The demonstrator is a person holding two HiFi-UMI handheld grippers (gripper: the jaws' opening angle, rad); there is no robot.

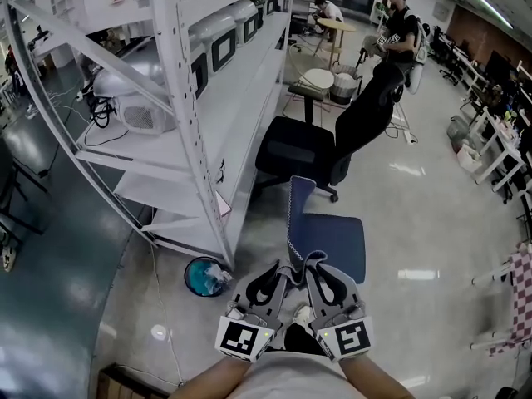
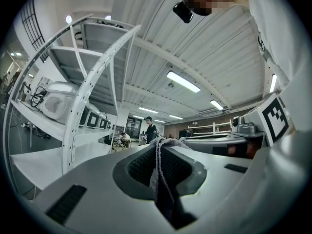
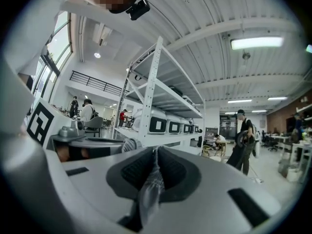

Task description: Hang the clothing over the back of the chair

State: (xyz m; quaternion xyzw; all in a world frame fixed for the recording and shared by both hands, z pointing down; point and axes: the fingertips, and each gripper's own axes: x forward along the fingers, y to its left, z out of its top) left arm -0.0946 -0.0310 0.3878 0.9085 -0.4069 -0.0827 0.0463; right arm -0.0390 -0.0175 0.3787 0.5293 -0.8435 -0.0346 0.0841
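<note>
- The left gripper point(image 1: 281, 271) has its jaws together on a fold of the clothing point(image 2: 160, 177). The grey fabric runs up between the pads and bunches over the tips.
- The right gripper point(image 1: 316, 266) is clamped on the clothing too. Its own view shows a checked strip pinched between its pads.
- The two grippers sit just beside each other, tips nearly touching. They likely hold neighbouring points on one edge, which keeps the garment gathered for carrying, not spread.
- Both point roughly level toward the blue chair point(image 1: 332, 239) on the floor just ahead. Its back point(image 1: 299, 206) is upright and bare.
- The rest of the clothing presumably hangs below the grippers; the head view hides most of it.
- This looks like the carrying stage, with the drape not yet made. The next move calls for raising the held edge above the top of the back and parting the grippers, so cloth falls on both sides.
- A trailing hem could catch on the seat. The rack point(image 1: 197, 140) at the left and the black chair point(image 1: 303, 152) beyond leave the approach open from the person's side only.
</note>
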